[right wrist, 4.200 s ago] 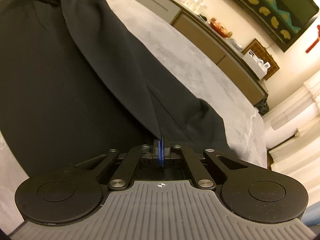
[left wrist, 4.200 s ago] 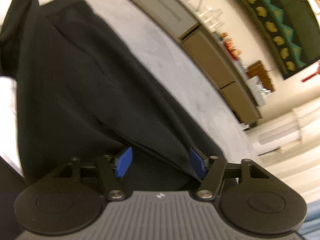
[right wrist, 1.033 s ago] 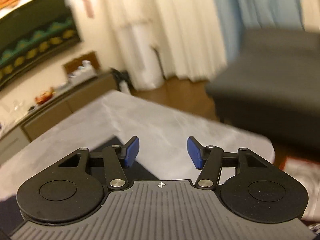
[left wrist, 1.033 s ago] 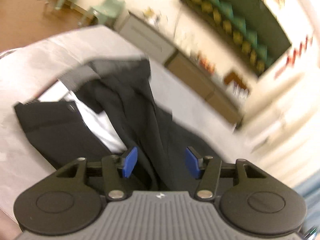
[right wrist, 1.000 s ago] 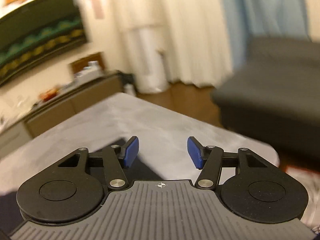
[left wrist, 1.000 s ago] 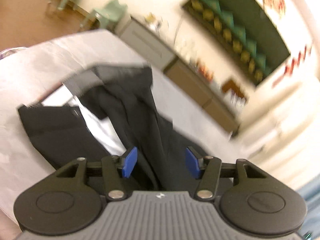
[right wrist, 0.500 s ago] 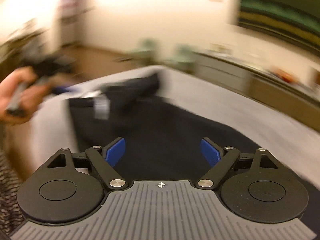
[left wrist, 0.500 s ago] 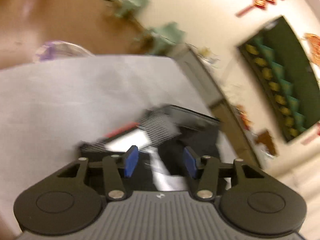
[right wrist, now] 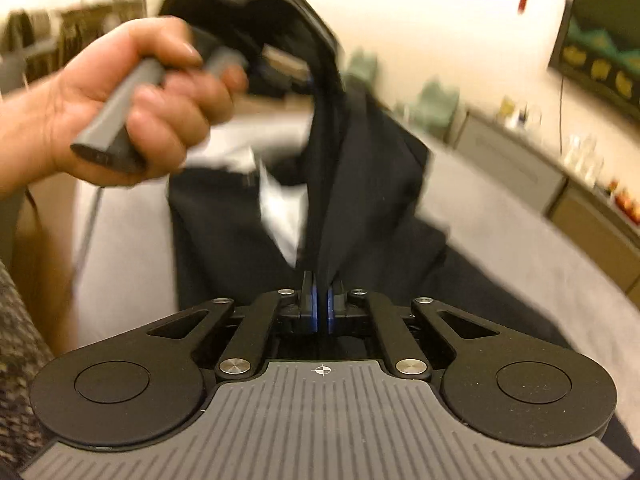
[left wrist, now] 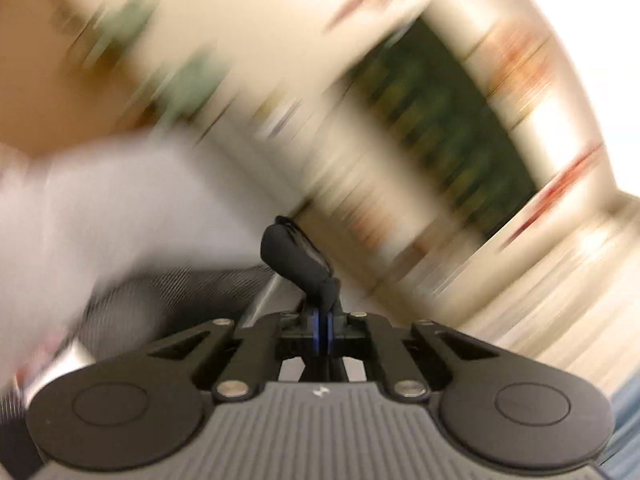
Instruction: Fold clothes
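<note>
A black garment (right wrist: pixel 372 200) with a white lining patch (right wrist: pixel 280 208) hangs partly lifted off the grey table (right wrist: pixel 520 236). My right gripper (right wrist: pixel 320 304) is shut on a fold of its black cloth, which rises taut toward the upper left. There a hand (right wrist: pixel 132 92) holds the other gripper's grey handle, with the cloth's top edge beside it. In the blurred left wrist view my left gripper (left wrist: pixel 322 326) is shut on a rolled black edge of the garment (left wrist: pixel 296 260). The rest of the garment lies dark below it.
A low cabinet (right wrist: pixel 568 184) with small items on top runs along the far wall beyond the table. A dark framed panel (right wrist: pixel 604 64) hangs on the wall at the right. A patterned sleeve (right wrist: pixel 16 360) shows at the left edge. Wooden floor lies left of the table.
Both grippers were open half a second ago and are now shut on the black garment. The cloth has been lifted off the table, and the left view has swung fast and blurred.
</note>
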Available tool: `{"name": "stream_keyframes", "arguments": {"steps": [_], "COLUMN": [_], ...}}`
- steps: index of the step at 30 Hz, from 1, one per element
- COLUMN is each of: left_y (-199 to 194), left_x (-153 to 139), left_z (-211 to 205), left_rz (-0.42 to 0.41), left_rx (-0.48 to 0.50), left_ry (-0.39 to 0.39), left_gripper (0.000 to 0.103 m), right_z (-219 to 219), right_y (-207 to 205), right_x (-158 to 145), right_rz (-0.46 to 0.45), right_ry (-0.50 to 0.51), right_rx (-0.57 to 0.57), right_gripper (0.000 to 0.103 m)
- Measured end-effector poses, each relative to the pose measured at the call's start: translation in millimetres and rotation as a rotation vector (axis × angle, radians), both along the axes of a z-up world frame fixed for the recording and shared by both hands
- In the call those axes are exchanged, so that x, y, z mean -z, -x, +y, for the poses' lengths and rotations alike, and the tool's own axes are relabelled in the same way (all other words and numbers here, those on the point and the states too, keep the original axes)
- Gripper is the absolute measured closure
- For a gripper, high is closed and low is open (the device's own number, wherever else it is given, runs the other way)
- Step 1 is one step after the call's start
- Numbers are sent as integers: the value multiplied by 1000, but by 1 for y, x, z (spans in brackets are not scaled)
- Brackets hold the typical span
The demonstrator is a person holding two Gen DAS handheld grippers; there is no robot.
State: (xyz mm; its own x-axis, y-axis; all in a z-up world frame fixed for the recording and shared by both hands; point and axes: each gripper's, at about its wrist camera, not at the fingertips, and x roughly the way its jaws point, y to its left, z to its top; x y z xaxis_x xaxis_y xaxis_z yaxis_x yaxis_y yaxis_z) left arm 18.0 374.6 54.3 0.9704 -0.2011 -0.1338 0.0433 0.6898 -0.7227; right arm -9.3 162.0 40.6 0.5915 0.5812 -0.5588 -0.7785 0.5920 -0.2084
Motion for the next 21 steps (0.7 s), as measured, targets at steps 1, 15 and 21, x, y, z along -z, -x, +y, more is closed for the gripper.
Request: {"name": "stream_keyframes", "arguments": {"steps": [1, 15, 21], "left_y": [14, 43, 60], "left_x": [4, 90, 72], "left_z": [9, 51, 53], "left_rz": [27, 536, 424], "left_rx": [-52, -189, -203], "left_ry": [0, 306, 260], "left_gripper": [86, 38, 37], "right_z": [-2, 16, 54], "right_y": [4, 16, 14], "right_x": [-6, 45, 32], "right_rz": [-14, 85, -77], "right_ry": [-13, 173, 214], "right_rx": [-8, -1, -82], "right_gripper": [101, 71, 57]}}
